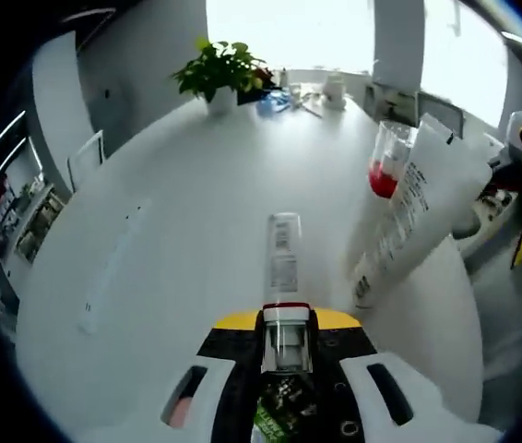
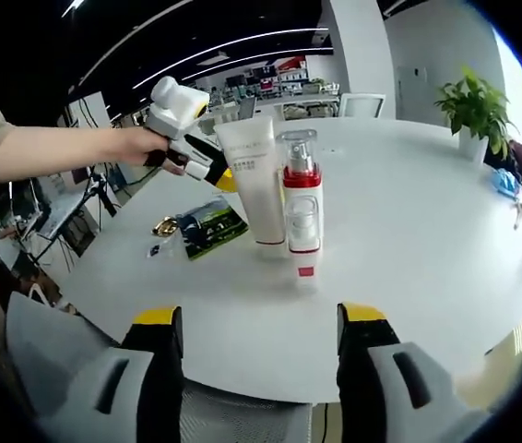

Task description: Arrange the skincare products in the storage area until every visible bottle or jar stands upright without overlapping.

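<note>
Two upright products: white tube (image 2: 254,180), red-collared bottle (image 2: 301,203).

Views face oppositely (sharing table (image 2: 427,231)).

Skincare products on round white table (image 2: 445,240): three.
- One white squeeze tube (image 2: 254,180), standing cap-down.
- One clear pump bottle (image 2: 302,208) with red band, upright, just beside tube.
- One slim clear bottle (image 1: 284,277), red band at its cap, seen in left gripper view, lying along that gripper's jaws.

Grippers: two; left gripper (image 2: 187,138) visible in right gripper view, held by one hand (image 2: 141,146).

Potted plants: one (image 1: 222,72).

Dark green packets on table: one (image 2: 210,224).

White chairs: one clear (image 1: 86,159); others too blurred to count.
</note>
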`<state>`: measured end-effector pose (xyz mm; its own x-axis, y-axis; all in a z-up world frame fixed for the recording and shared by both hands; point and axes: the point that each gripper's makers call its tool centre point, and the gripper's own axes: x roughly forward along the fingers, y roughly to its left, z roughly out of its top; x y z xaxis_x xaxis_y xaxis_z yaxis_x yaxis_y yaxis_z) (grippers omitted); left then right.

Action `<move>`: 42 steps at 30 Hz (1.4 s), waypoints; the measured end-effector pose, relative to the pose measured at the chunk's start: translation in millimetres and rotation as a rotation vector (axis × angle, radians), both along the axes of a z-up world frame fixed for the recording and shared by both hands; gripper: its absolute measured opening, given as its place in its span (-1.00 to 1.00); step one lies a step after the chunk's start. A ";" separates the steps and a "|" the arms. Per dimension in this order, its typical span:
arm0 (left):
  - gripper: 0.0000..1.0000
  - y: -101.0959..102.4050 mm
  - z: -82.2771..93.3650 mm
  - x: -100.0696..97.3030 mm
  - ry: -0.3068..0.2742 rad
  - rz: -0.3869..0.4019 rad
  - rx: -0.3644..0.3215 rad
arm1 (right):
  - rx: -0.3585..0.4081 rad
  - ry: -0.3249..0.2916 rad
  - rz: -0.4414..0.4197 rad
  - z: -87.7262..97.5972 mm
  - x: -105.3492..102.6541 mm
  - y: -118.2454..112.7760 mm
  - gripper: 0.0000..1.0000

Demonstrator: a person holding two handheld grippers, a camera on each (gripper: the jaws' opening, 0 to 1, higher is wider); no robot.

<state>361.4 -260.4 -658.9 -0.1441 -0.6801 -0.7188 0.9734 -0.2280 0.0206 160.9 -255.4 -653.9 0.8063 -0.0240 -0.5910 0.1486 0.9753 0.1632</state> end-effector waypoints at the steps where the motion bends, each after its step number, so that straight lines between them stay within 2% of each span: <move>1: -0.69 3.8 1.7 -0.3 0.001 0.008 -0.003 | -0.001 -0.001 0.006 0.2 0.1 0.9 0.37; 9: -0.69 39.4 19.5 -13.2 0.011 0.083 -0.021 | -0.019 -0.011 0.051 1.5 0.8 5.6 0.38; 15: -0.69 64.9 23.8 -32.6 0.048 0.127 -0.030 | -0.025 -0.016 0.073 2.0 0.9 7.5 0.39; 18: -0.69 77.3 22.6 -43.4 0.042 0.129 -0.017 | -0.039 -0.020 0.098 2.7 1.9 10.4 0.39; 19: -0.69 79.6 21.4 -41.3 0.043 0.130 -0.014 | -0.071 -0.019 0.144 3.5 3.2 14.0 0.41; 21: -0.69 86.3 23.4 -49.3 0.054 0.132 -0.015 | -0.087 -0.016 0.182 4.1 4.1 20.7 0.43; 24: -0.69 93.2 26.4 -60.7 0.064 0.133 -0.021 | -0.108 -0.045 0.247 11.8 6.7 31.7 0.44; 28: -0.69 105.7 27.5 -79.4 0.045 0.105 -0.006 | -0.123 -0.058 0.312 16.9 7.6 37.1 0.40; 32: -0.69 116.2 30.6 -94.1 0.035 0.085 0.001 | -0.155 -0.092 0.391 31.6 17.3 40.3 0.34; 35: -0.69 122.4 33.0 -104.5 0.038 0.074 0.007 | -0.192 -0.125 0.505 45.1 26.9 50.0 0.22; 39: -0.69 129.0 35.8 -119.8 0.058 0.056 0.019 | -0.259 -0.126 0.652 55.6 34.5 63.9 0.07; 42: -0.69 133.2 35.5 -127.4 0.030 0.022 0.047 | -0.268 -0.132 0.778 61.4 38.6 80.1 -0.04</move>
